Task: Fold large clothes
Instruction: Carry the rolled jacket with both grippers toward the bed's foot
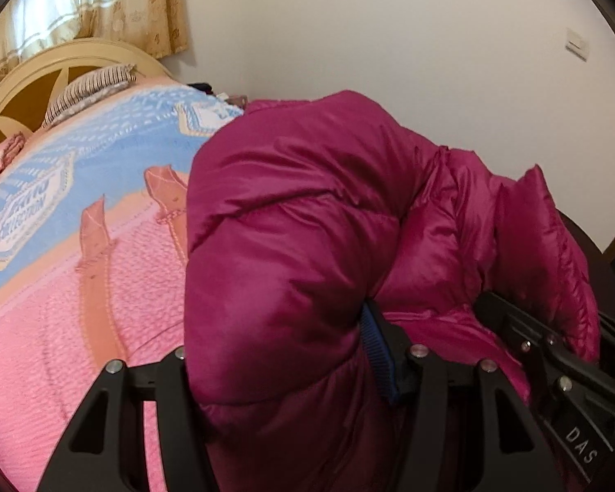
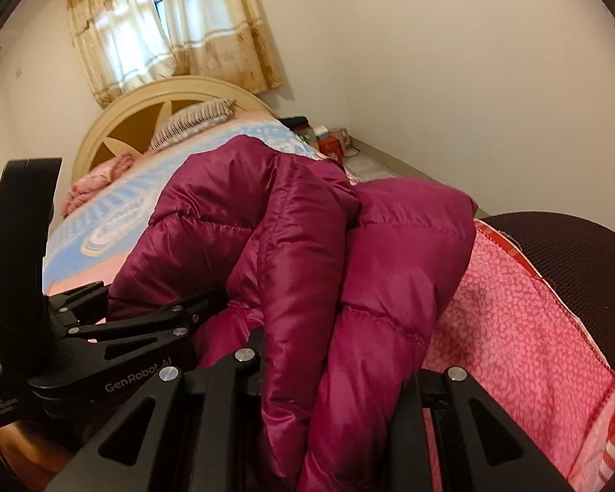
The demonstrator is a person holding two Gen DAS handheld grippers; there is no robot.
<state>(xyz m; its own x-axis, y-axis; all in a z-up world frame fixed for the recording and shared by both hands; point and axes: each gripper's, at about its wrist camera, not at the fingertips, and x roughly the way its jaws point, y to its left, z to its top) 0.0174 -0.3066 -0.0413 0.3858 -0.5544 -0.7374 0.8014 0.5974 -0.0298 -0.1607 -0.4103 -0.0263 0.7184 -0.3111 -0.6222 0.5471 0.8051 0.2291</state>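
closest to my left camera, the left gripper [image 1: 283, 373] had its black fingers fairly wide apart with a thick bulge of the magenta puffer jacket [image 1: 299, 213] packed between them, the padding filling the gap so they were clamped on it. a blue strip on the inner face of one finger pressed into the fabric. just to the right in that view, the right gripper [image 1: 553, 352] reached in from the side, its tip buried in the same jacket. from my right camera, the right gripper [image 2: 332, 373] held a narrower fold of the jacket [image 2: 307, 246] pinched between its fingers, the quilted cloth rising up out of them in two puffy lobes. to the left there, the left gripper [image 2: 151, 320] lay alongside, its fingers sunk into the jacket's lower edge. the jacket was bunched and lifted between both grippers, hanging over the bed [image 1: 61, 287], above a pink textured blanket [image 1: 41, 348]. on the right side of the right view a pink patterned sheet [image 2: 512, 307] showed beside a dark mesh surface [image 2: 574, 254]. further back lay a blue printed cover [image 1: 115, 143], then a striped pillow [image 1: 90, 86] against the cream headboard [image 1: 41, 65]. beyond that hung beige curtains [image 2: 164, 28] on a plain pale wall [image 1: 389, 33].
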